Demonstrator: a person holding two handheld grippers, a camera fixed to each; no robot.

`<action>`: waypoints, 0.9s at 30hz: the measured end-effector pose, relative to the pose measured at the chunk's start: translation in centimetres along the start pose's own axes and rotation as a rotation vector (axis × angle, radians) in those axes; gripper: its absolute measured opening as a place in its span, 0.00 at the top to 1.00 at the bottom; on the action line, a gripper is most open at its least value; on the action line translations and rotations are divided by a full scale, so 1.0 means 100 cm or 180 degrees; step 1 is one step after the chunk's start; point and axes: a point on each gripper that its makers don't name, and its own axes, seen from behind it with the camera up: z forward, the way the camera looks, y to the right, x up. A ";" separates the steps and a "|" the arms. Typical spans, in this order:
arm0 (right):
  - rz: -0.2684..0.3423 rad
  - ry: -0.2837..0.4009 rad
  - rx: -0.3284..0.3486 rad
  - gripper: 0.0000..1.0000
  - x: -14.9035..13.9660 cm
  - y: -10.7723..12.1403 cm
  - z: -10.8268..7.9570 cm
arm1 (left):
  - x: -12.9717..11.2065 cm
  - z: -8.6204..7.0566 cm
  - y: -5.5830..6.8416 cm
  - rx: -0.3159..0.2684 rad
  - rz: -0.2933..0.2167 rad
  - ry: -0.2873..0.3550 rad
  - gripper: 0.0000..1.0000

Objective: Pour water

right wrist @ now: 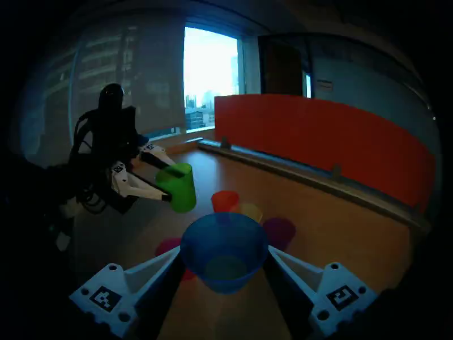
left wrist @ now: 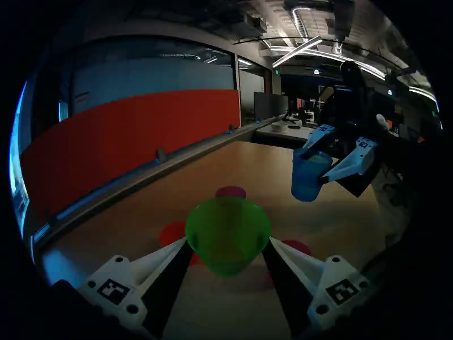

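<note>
The blue cup [right wrist: 225, 252] sits low centre in the right gripper view. The right gripper [right wrist: 225, 250] has its jaws clamped on the cup's sides, with the mouth up and level. I judge it is held upright so that nothing spills before the tip. It is translucent blue plastic, tapering toward the base. A paler patch shows at the bottom, but I cannot tell whether that is water.

The green cup [left wrist: 227, 235], low centre in the left gripper view, is clamped the same way in the jaws of the left gripper [left wrist: 227, 242]. It is upright and open-mouthed, probably ready to receive. The two cups are apart, both lifted off the wooden counter [left wrist: 255, 164].

Below them on the counter are small coloured pieces, among them an orange-red cup [right wrist: 225, 201]. A red partition [left wrist: 130, 130] runs along the counter's far edge at upper left.
</note>
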 end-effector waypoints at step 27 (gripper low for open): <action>-0.0056 0.0437 0.0004 0.11 0.048 -0.020 -0.019 | 0.037 -0.058 0.010 0.0191 -0.0070 0.0402 0.16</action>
